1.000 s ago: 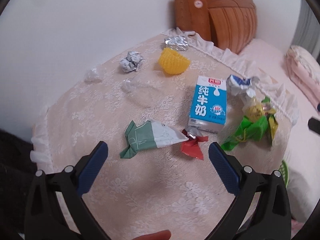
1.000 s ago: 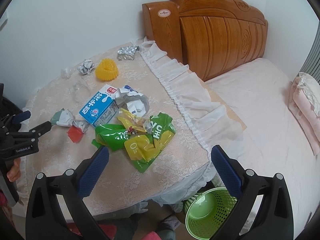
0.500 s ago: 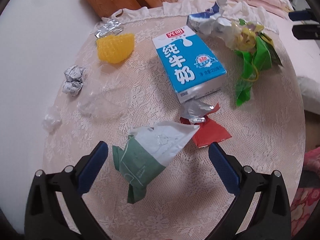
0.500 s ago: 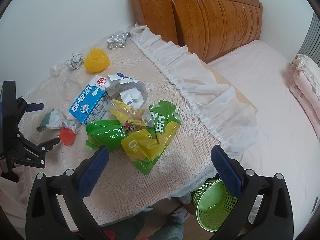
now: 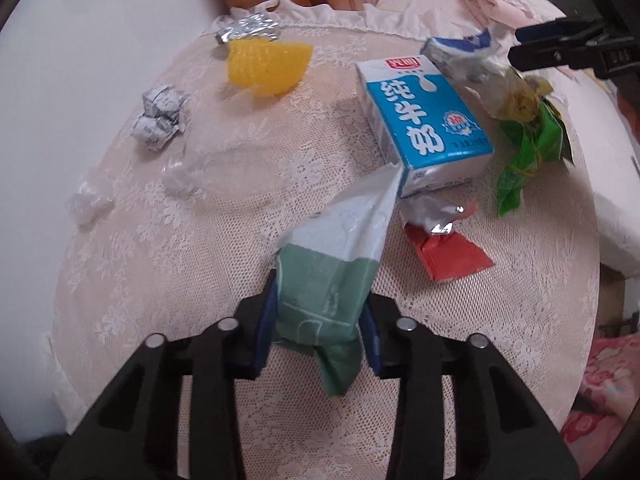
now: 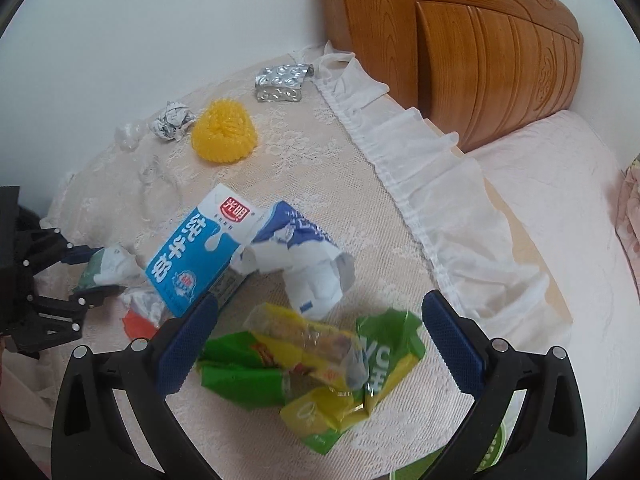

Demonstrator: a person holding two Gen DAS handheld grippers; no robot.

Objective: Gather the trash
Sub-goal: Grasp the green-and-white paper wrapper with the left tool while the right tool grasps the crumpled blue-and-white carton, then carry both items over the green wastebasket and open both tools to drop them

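Note:
My left gripper has its jaws closing on a crumpled green and white wrapper, and both blue pads press its green end. Seen from the right wrist, the same wrapper sits in the left gripper just off the lace tablecloth. My right gripper is open above a pile of green and yellow snack bags, with nothing touching its fingers. A blue and white milk carton lies between the two grippers.
On the cloth lie a red wrapper, a crumpled blue and white bag, a yellow foam net, balled paper, a foil blister and clear plastic. A green basket stands below the table edge, beside the bed.
My left gripper dropped onto the green and white wrapper and closed on it. The right gripper moved down and in over the green and yellow bags, still open.

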